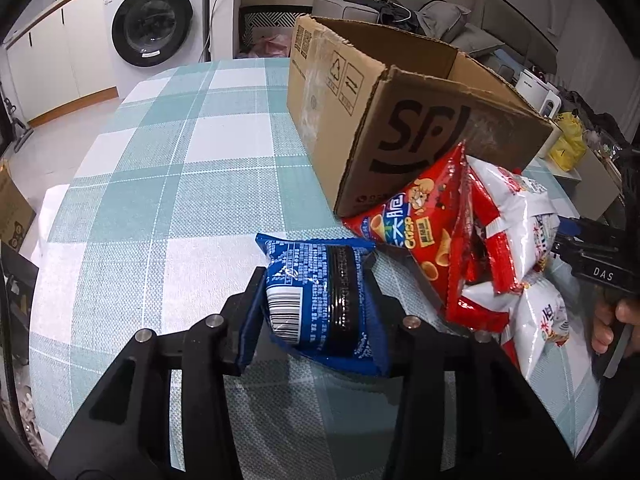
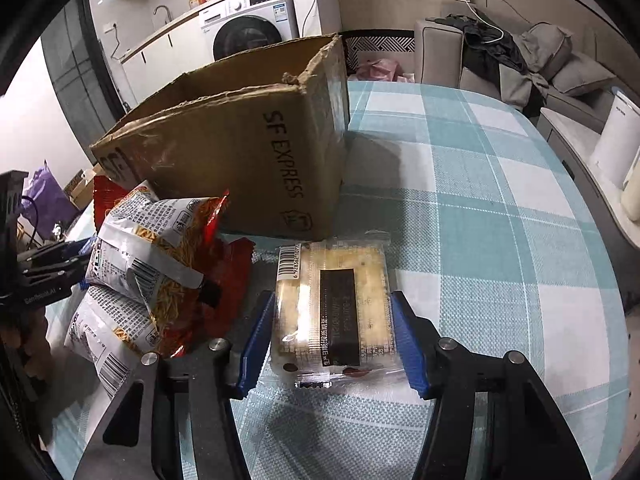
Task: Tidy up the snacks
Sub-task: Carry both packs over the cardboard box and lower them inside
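My left gripper (image 1: 318, 276) is shut on a blue snack packet (image 1: 308, 300), barcode side up, low over the checked tablecloth (image 1: 160, 168). My right gripper (image 2: 331, 298) is shut on a clear cracker packet (image 2: 336, 276) with a black label, its blue pads (image 2: 256, 340) against both long sides. An open SF cardboard box (image 1: 360, 112) (image 2: 240, 152) stands just behind both packets. Between the grippers, a red crisp bag (image 1: 424, 224) and white snack bags (image 1: 520, 216) (image 2: 152, 240) are heaped against the box.
The table's round edge curves off at left (image 1: 60, 200) and right (image 2: 600, 280). A washing machine (image 1: 152, 20) and counter stand beyond the table. A grey sofa (image 2: 520, 60) with clothes and a white appliance (image 2: 616, 144) are at the right. A hand (image 1: 612, 320) holds the right gripper's handle.
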{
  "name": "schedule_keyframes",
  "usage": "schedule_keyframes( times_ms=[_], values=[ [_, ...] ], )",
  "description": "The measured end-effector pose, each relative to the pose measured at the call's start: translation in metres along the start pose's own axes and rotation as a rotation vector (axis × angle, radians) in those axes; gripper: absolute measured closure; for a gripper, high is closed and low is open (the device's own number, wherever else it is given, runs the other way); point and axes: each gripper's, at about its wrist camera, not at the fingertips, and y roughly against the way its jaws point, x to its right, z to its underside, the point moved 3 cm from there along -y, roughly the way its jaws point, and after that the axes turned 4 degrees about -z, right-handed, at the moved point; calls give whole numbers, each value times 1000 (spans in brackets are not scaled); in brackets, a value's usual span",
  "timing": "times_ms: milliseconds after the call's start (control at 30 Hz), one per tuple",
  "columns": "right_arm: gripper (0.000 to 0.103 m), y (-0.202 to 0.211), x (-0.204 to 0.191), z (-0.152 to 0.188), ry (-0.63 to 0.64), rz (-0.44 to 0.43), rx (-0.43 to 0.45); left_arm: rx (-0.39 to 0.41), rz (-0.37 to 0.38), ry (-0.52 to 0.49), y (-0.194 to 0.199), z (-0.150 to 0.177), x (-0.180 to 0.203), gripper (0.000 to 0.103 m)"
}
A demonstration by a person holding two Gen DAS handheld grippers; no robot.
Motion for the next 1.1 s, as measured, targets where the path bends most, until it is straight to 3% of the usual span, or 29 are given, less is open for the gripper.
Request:
schedule_keyframes(
  times_ms=[567,1100],
  values=[
    [45,46,-13,-6,5,-25,120,111,4,-3,54,-9,12,61],
    [45,92,-33,-26,39,-49,224,202,16,-7,90,-37,25,61]
  ],
)
